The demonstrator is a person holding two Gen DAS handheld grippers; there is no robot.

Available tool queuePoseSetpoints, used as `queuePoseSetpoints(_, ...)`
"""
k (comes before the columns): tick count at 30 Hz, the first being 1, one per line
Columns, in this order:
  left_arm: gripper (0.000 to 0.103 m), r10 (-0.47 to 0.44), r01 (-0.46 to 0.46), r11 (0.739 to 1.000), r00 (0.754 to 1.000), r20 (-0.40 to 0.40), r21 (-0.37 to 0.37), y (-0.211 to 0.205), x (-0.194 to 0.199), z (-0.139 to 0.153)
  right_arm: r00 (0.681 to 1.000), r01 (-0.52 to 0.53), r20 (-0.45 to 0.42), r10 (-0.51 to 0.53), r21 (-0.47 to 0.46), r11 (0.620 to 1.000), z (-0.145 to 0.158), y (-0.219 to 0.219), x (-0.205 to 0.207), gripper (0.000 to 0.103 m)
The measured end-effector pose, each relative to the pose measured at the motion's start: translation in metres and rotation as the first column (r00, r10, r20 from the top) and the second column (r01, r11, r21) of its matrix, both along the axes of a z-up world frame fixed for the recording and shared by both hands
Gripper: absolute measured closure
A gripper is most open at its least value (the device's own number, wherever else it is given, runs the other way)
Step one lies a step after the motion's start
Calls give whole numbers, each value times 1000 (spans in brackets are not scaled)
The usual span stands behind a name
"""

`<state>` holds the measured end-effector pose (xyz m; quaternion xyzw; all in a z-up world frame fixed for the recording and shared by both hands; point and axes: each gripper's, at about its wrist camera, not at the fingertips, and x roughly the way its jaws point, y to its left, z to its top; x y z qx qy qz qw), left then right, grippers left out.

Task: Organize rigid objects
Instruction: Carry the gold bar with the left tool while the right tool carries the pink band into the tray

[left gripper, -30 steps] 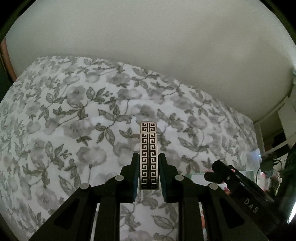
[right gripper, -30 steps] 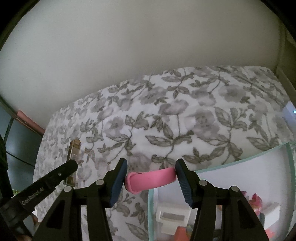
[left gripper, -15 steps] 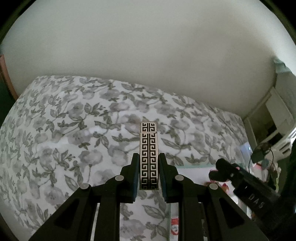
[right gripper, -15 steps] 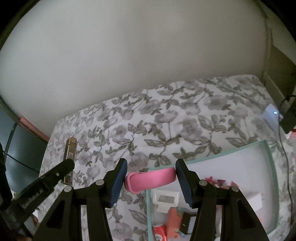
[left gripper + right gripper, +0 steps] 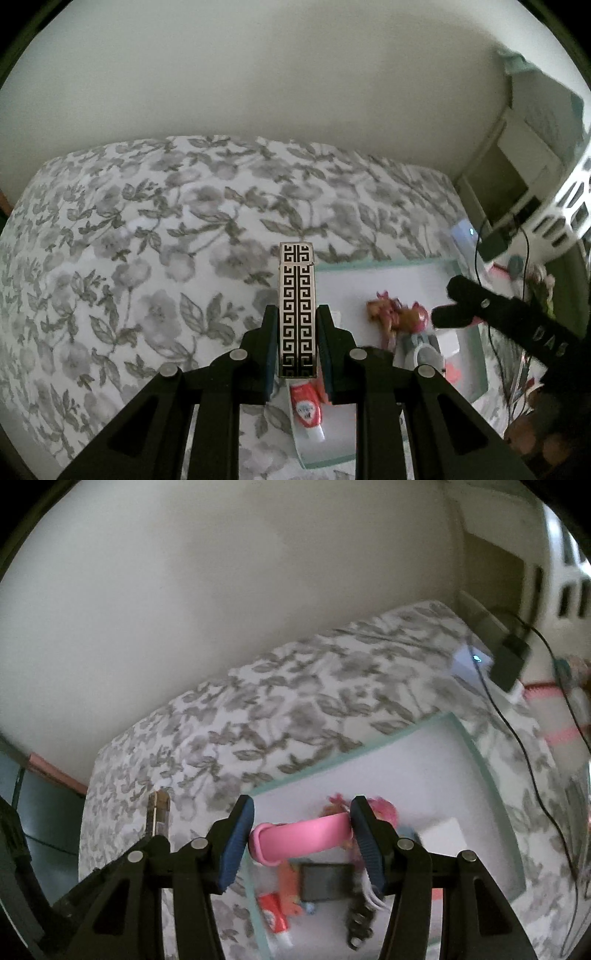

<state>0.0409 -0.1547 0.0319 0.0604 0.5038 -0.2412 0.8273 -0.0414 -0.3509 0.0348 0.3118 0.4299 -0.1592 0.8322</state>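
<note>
My left gripper (image 5: pixel 297 332) pinched a slim patterned lighter (image 5: pixel 297 306) near its lower end, both pads pressed flat on its narrow sides. The lighter stood upright, held over the near-left corner of the tray (image 5: pixel 476 373). My right gripper (image 5: pixel 301 836) clamped a curved pink band (image 5: pixel 301 836) end to end, with its jaws partly spread, directly above the tray's contents.

Risk one: the lighter was held low with most of its length free above the pads. I judged that a fast tilt could pivot it out of the pinch, dropping it onto the floral bedcover (image 5: pixel 147 258) outside the tray.

Risk two: the pink band was bowed between the pads. I judged it could spring free if the grip slackened before it was low enough.

Below the band, inside the tray, lay a red tube (image 5: pixel 275 912), a dark flat block (image 5: pixel 325 882) and a pink-haired doll (image 5: pixel 380 808). Anything released onto these could bounce or rest tilted. The far half of the tray was bare, which I judged the safer place.

Beyond the tray's far-right corner ran a black cable (image 5: pixel 517 738); a wide swing of the right gripper could snag it.
</note>
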Motion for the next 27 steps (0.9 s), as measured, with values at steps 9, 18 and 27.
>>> queuePoseSetpoints(9,82,-67,69,997,997,-43,46,-21,-33,-27,996,88,3,-88,-66,994,11,-23,-43,46)
queuePoseSetpoints(18,82,-114,124,989,986,-123,81,-36,-53,-56,979,154,-119,-162,-80,985,-28,-49,-53,46)
queuePoseSetpoints(27,82,-110,134,984,975,-192,118,-44,-52,-81,968,194,-144,-206,-91,977,-48,-62,-52,46)
